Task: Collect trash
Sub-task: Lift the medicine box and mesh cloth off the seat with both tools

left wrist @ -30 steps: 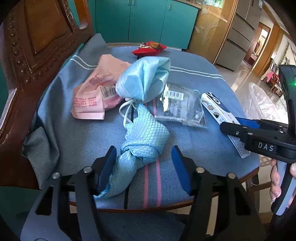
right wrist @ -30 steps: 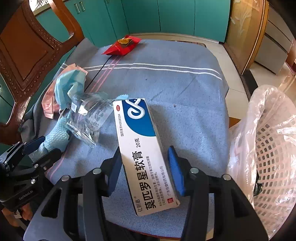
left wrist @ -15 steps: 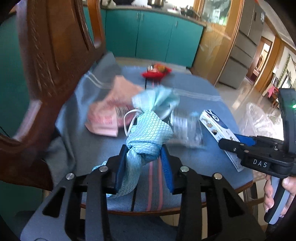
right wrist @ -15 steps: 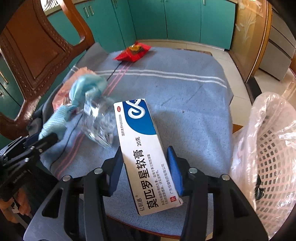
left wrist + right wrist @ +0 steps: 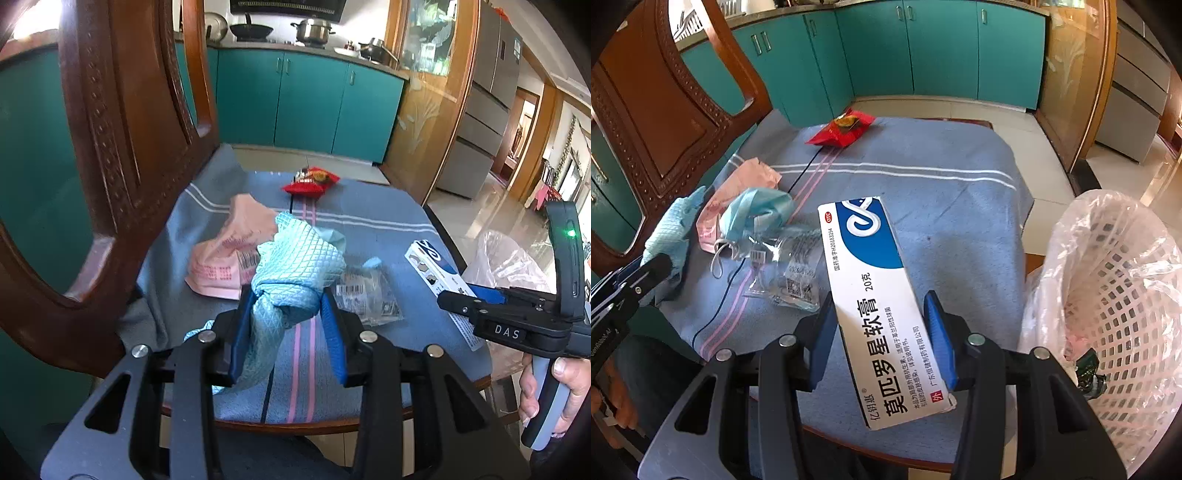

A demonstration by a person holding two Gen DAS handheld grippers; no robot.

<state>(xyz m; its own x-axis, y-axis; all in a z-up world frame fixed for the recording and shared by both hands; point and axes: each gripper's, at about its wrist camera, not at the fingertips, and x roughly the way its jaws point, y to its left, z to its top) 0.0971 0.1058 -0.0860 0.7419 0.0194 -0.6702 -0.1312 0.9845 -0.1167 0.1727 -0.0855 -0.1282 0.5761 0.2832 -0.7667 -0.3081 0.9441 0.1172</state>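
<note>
Ointment box: long axis running away from the right gripper, far end tilting left over the blue cloth; blue pads are clamping its sides. Knotted teal rag: the left gripper is pinching it at the knot, above the cloth. Right wrist view alone is showing the lined white basket beside the table and the face mask.
</note>
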